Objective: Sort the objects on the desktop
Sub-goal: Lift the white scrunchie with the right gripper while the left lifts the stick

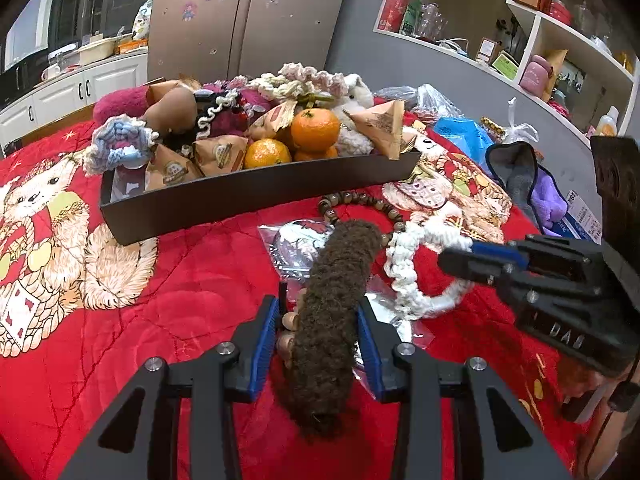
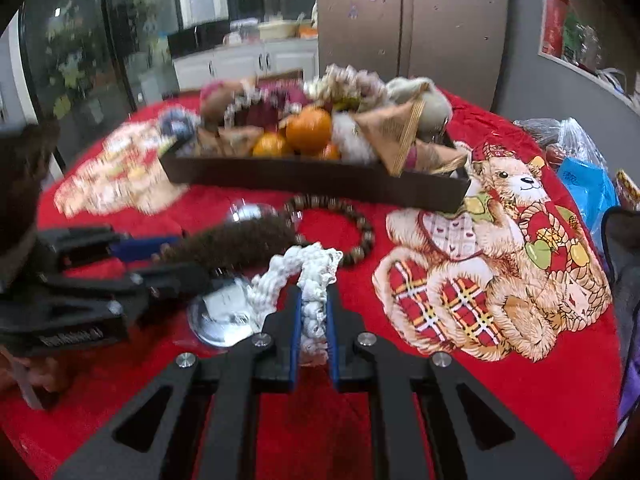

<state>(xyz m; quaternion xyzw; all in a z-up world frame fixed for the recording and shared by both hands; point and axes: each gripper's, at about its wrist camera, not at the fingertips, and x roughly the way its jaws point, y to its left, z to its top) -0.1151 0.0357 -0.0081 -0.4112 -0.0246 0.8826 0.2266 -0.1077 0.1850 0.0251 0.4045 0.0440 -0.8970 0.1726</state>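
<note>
The brown fuzzy roll [image 1: 332,320] lies low in the centre of the left view, between the left claw [image 1: 318,344] pads, which look closed on it. The right claw [image 2: 314,320] pinches the white crochet ring [image 2: 308,276]. Lift both clear of the beads [image 2: 352,224], then carry them up-frame to the tray [image 1: 256,196].

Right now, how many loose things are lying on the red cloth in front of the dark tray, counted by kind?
Brown fuzzy scrunchie, in the left gripper: 1
White crocheted scrunchie, in the right gripper: 1
Wooden bead bracelet: 1
Clear plastic packets: at least 2; overlaps hide the edges
Total: at least 5
</note>
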